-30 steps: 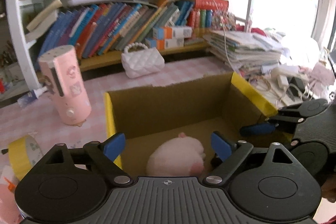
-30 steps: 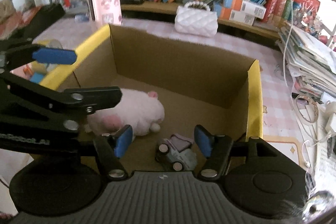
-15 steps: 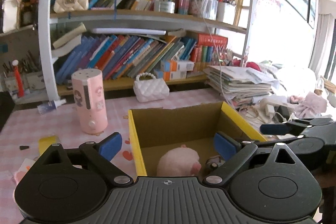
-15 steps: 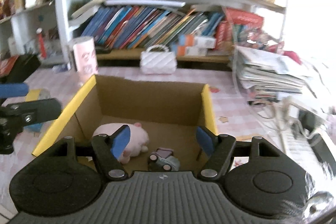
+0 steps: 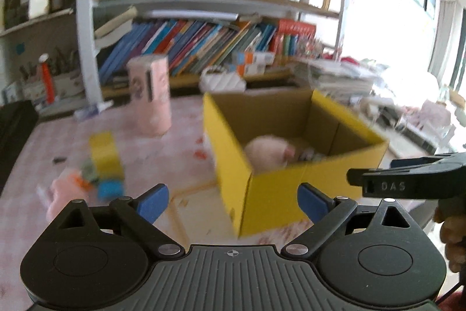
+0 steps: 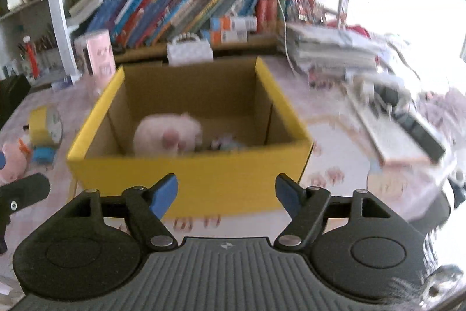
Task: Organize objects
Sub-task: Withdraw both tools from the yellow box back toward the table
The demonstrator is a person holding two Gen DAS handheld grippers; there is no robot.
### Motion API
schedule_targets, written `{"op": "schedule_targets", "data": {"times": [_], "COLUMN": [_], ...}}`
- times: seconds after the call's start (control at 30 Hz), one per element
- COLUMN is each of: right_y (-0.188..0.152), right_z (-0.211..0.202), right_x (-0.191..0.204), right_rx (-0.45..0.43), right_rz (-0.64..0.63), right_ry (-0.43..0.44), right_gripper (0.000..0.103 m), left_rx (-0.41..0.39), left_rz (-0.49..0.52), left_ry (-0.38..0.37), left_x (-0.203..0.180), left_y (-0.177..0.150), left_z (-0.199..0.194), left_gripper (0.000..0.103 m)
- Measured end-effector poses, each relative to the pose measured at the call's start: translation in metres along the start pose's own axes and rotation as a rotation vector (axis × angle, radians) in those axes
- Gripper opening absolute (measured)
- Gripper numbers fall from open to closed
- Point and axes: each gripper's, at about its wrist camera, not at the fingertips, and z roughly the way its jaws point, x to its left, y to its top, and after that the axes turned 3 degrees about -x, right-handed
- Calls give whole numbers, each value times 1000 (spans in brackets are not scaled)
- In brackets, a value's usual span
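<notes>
Currently the bookshelf [image 5: 204, 42] is filling the back wall, books leaning on it. Pink checked table [image 6: 335, 142] is carrying the yellow cardboard box [image 6: 189, 179], open top, sitting mid-table. Paper stack [image 6: 335, 48] is lying to the right of the box, apart from it. Pink plush [image 6: 167, 134] is lying inside the box on its floor, toward the left wall; a small toy [image 6: 227, 143] is sitting just beside it, too blurred to ID. Pink cylinder [image 5: 150, 98] is standing upright left of the box, white quilted purse [image 6: 190, 53] behind the box. Yellow tape roll [image 6: 45, 124] and a pink figure [image 6: 13, 156] are lying on the table left of the box, outside it. Left gripper [image 5: 233, 201] and right gripper [image 6: 227, 194] are both hovering short of the box w/ fingers spread wide, gripping nothing.
</notes>
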Motion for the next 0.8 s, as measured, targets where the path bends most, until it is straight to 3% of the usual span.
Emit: {"op": "schedule_targets", "data": {"times": [0.27,0.8], "right_y": [-40,-70], "right_z": [-14,-55], "right_x": [44,101], "right_rx": [59,56], "right_rz": [-61,-159], "right_ry": [27,182], "right_gripper": [78,82], "left_rx": [78,103], "left_rz": [9,-14], "left_ry": [69,193], "left_x": [19,46], "left_y": [-35,-66], "left_z": [-26,-77], "left_gripper": [97,97]}}
